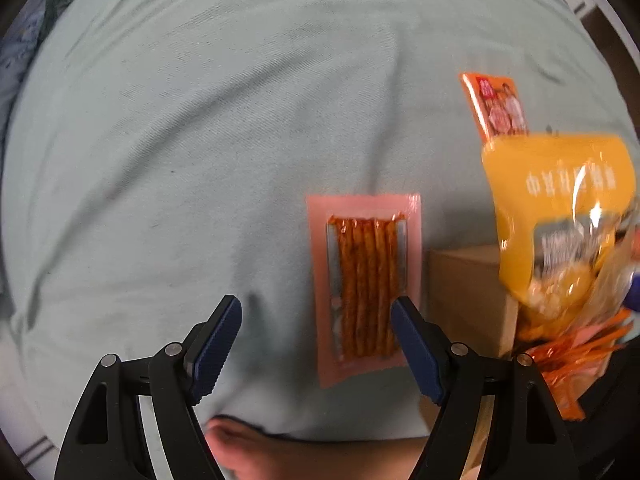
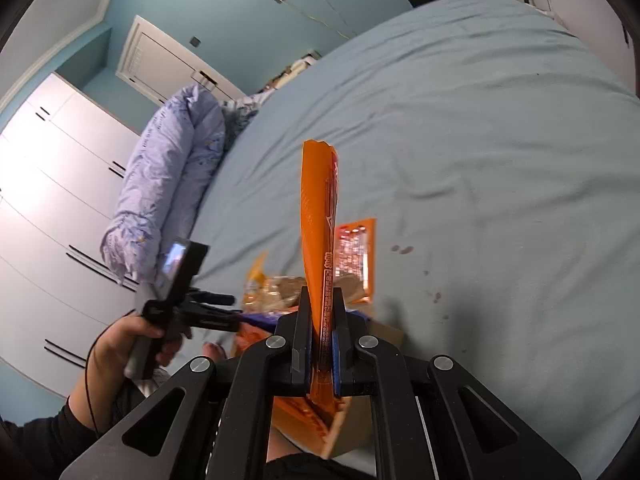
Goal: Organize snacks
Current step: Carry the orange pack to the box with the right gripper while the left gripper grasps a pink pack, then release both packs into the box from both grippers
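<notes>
Snacks on the bed
Right gripper jaws clamp an orange packet; left gripper jaws gape, empty, over a pink packet.

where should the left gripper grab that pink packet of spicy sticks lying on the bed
Grip the pink spicy stick packet by its plain sealed margin at the near short end, coming from above with the open left gripper. It lies flat on the bedsheet, long axis pointing away, so the thin sealed margin pinches more easily than the ridged middle.
</notes>
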Tool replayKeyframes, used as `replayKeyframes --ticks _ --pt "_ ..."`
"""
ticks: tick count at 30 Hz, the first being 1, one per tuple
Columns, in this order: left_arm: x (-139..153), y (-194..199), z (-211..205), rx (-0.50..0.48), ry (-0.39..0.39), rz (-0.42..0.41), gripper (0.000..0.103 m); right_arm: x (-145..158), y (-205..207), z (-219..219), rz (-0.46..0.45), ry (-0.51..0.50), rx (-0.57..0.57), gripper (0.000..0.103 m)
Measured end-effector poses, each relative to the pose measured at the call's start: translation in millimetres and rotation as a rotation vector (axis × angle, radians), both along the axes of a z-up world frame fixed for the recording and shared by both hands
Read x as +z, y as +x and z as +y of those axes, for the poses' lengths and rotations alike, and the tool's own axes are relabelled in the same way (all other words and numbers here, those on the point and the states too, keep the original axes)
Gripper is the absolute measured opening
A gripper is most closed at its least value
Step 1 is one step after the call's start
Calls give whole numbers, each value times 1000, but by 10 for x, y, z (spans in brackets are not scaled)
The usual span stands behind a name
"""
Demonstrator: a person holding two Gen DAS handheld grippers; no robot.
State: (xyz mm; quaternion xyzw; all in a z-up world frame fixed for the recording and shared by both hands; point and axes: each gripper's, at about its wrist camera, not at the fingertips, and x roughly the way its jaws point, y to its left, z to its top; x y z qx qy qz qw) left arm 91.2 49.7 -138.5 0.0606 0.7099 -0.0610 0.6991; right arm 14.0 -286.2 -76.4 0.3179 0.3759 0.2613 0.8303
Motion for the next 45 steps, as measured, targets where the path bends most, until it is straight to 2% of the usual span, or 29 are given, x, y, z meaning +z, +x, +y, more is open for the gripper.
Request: replayKeyframes --ticks 2,4,9,11,13,17,19,21,22,24,27,29,31,33,35,36,38,41,43,44,45 --pt "-69 45 127 74 -40 35 78 -74 -27 -15 2 2 -6 5" --pt "-182 55 240 152 -116 99 78 -133 -12 27 4 -4 -14 5" --pt "-251 58 329 186 -155 93 79 -215 -1 -69 22 17 -48 5" --pt "-274 74 365 196 -169 91 75 -196 17 -32 31 13 -49 5" --pt "-250 -26 420 168 -171 83 29 -159 34 -36 39 3 -44 5" --pt "-226 -92 363 131 -169 60 24 -120 62 5 41 -15 -33 5" --pt "-191 -110 422 163 -197 54 10 -127 76 -9 43 -12 -28 5" --pt "-3 -46 551 232 -289 35 5 -138 99 -30 45 -6 -25 5" --pt "128 -68 615 253 -329 -2 5 -138 106 -25 44 -3 -24 5" --pt "344 -105 669 249 -362 -77 5 -122 106 -14 33 5 -14 5" --pt "805 -172 756 232 -523 -218 4 -67 83 29 -6 31 23 5" --pt "1183 -254 721 170 -661 -318 4 -27 53 66 -42 70 60 5" --pt "1404 -377 679 96 -790 -381 4 60 -2 110 -91 100 96 5" --pt "1577 -515 603 4 -874 -435 4 127 -56 149 -130 128 128 5" --pt "1651 -612 463 -89 -923 -451 4 161 -101 227 -154 155 179 5" --pt "1657 -648 376 -135 -926 -447 4 156 -109 278 -152 144 197 5" --pt "1593 -744 284 -227 -865 -409 4 124 -98 369 -133 80 207 5" --pt "1337 -798 -79 -308 -676 -316 5 94 -42 415 -108 -1 194 5" --pt "1071 -758 -248 -324 -523 -255 9 116 -41 413 -113 -31 180 5" --pt "1008 -722 -270 -320 -483 -238 10 122 -39 404 -113 -41 171 5" --pt "963 -704 -296 -316 -432 -230 19 128 -50 427 -110 -40 171 5"
